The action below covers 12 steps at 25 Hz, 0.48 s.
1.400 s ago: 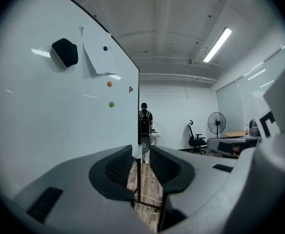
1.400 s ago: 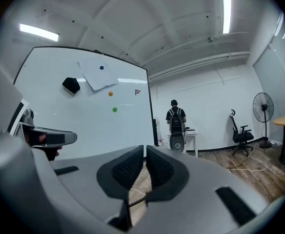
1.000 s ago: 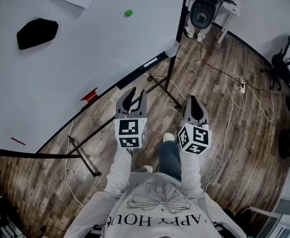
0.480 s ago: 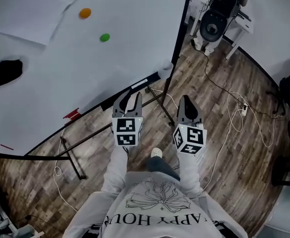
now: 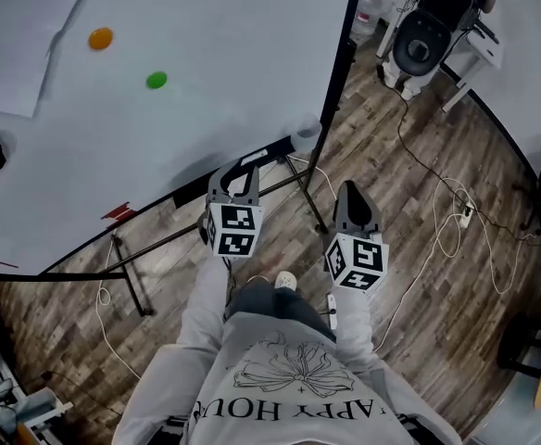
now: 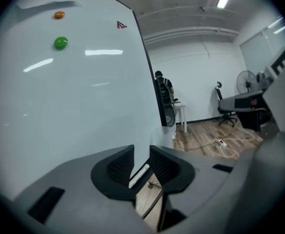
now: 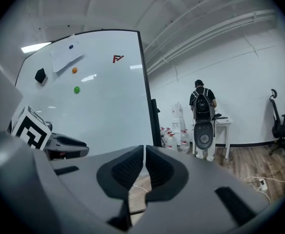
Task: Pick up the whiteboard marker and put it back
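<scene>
Wood floor (image 5: pixel 419 276) | cable (image 5: pixel 434 248) | stand leg (image 5: pixel 129 276) | whiteboard (image 5: pixel 215 82) | marker (image 5: pixel 270 151) on tray (image 5: pixel 196 189)

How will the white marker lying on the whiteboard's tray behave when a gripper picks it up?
The marker looks slim and rigid, so it is probably light and stiff. Its barrel, apparently round and smooth, may roll or slip along the narrow tray if nudged sideways. The left gripper has open jaws that seem wide enough for it.

- We see the whiteboard marker (image 5: pixel 269 152) as a slim white stick.
- It lies flat along the black bottom ledge (image 5: pixel 187 196) of the whiteboard (image 5: pixel 206 63), near the board's right end.
- Nothing grips it.
</scene>
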Available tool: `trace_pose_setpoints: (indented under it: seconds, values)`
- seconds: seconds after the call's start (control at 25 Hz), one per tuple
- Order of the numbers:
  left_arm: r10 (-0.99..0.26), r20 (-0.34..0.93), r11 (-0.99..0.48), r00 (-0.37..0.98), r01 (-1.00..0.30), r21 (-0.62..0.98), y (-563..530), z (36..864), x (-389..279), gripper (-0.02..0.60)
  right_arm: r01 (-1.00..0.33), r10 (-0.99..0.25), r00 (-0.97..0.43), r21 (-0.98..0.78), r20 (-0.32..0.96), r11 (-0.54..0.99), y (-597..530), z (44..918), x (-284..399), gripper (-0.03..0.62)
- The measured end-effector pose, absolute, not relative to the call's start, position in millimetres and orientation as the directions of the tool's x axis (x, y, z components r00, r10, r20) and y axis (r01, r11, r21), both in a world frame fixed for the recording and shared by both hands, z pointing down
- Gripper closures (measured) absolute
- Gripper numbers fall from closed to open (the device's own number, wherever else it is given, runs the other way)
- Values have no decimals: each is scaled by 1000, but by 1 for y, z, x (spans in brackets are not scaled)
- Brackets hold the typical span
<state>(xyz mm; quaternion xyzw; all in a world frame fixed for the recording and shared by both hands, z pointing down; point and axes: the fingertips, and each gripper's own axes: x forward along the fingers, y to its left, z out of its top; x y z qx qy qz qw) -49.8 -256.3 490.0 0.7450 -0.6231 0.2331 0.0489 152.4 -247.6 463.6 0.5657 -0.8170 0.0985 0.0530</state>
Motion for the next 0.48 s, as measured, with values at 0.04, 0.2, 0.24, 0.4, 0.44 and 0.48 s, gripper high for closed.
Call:
trace_pose_setpoints:
  seconds: [0.04,0.2,0.24,0.4,0.44,0.48]
  values:
    - [-894,434,-236,110,-940,-247,-262,498,-49,491,-933,-910,-358,-105,208,343,-251,468,152,589]
    - [-842,529,-313,103,-893,-325,-283,532,-48,472,-930,-899,-367,-111,241,350,-266,484,148,589]
    - [-830,549,-329,98,-881,-340,-288,539,-48,471,-930,-897,-367,-110,247,350,-269,486,148,590]
    - [-776,628,-400,52,-811,-427,-306,565,-46,466,-935,-895,-355,-111,272,337,-281,495,150,590]
    - [-761,648,-422,39,-788,-448,-310,573,-45,466,-937,-894,-350,-113,279,332,-284,498,151,589]
    - [-745,667,-443,29,-768,-462,-314,581,-45,466,-938,-893,-347,-115,287,327,-288,501,151,589]
